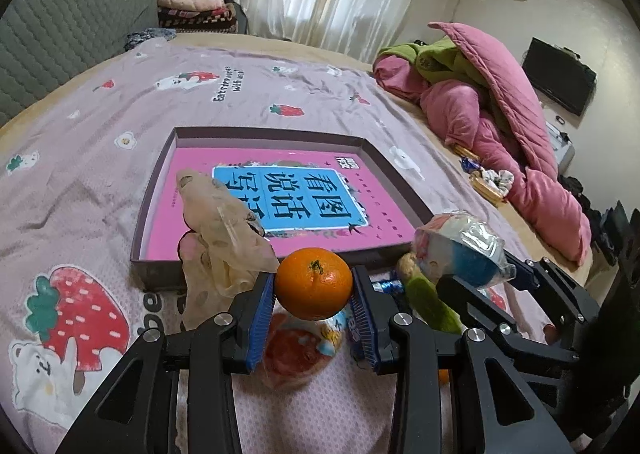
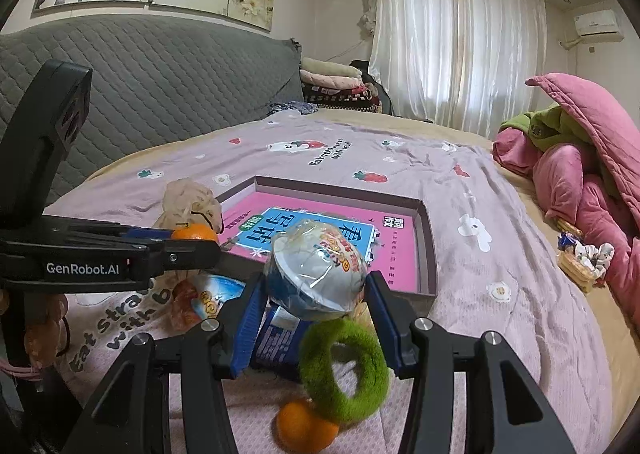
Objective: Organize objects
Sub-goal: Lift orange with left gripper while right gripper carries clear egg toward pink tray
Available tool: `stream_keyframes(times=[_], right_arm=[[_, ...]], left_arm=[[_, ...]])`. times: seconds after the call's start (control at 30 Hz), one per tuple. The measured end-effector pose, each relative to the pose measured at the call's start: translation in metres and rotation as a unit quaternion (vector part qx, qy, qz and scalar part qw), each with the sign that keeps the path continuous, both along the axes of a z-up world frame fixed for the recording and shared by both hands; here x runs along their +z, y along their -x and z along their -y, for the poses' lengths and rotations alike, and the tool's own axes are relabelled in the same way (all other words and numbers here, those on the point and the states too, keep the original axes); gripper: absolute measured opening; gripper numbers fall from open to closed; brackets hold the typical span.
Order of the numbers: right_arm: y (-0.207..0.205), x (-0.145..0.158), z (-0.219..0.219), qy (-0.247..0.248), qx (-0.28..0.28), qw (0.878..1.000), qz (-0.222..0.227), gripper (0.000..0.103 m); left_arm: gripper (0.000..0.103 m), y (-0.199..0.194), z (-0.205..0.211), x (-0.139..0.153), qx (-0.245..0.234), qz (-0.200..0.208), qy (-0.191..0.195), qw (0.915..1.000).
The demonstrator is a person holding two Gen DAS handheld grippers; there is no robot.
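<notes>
Spread across the bed (image 1: 120,125) is a lilac strawberry-print sheet, and both loads hang just short of the near wall of the shallow box (image 1: 256,133). Left gripper (image 1: 313,286): jaws clenched on a tangerine (image 1: 313,282). Right gripper (image 2: 316,286): jaws grasping a plastic-wrapped bowl (image 2: 318,270), a green fuzzy ring (image 2: 344,366) lying below it. Beyond both, straight ahead, the box holds a pink book (image 1: 320,193). Both hands look about equally near, so a short forward carry over that wall should do.
</notes>
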State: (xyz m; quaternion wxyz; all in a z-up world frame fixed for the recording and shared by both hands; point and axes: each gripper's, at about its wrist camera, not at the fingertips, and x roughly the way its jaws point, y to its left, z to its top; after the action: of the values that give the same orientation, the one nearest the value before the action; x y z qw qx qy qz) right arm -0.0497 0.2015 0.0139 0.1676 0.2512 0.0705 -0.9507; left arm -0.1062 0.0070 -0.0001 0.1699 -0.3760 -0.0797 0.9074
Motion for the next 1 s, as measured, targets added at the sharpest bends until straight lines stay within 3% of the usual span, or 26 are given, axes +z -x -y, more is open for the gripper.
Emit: stream_keyframes(times=[0.33, 0.53, 1.0], right_arm=[[0.032, -0.008, 0.008, -0.023, 0.004, 1.0, 0.013, 0.051], [0.058, -0.02, 0.01, -0.015, 0.007, 0.999, 0.042, 0.051], [0.081, -0.029, 0.014, -0.006, 0.013, 0.998, 0.066, 0.051]], left_arm=[[0.039, 0.027, -0.003, -0.011, 0.02, 0.005, 0.007, 0.9998], [0.039, 0.041, -0.002, -0.019, 0.037, 0.011, 0.012, 0.9992], [0.04, 0.066, 0.0, -0.032, 0.063, 0.021, 0.015, 0.9977]])
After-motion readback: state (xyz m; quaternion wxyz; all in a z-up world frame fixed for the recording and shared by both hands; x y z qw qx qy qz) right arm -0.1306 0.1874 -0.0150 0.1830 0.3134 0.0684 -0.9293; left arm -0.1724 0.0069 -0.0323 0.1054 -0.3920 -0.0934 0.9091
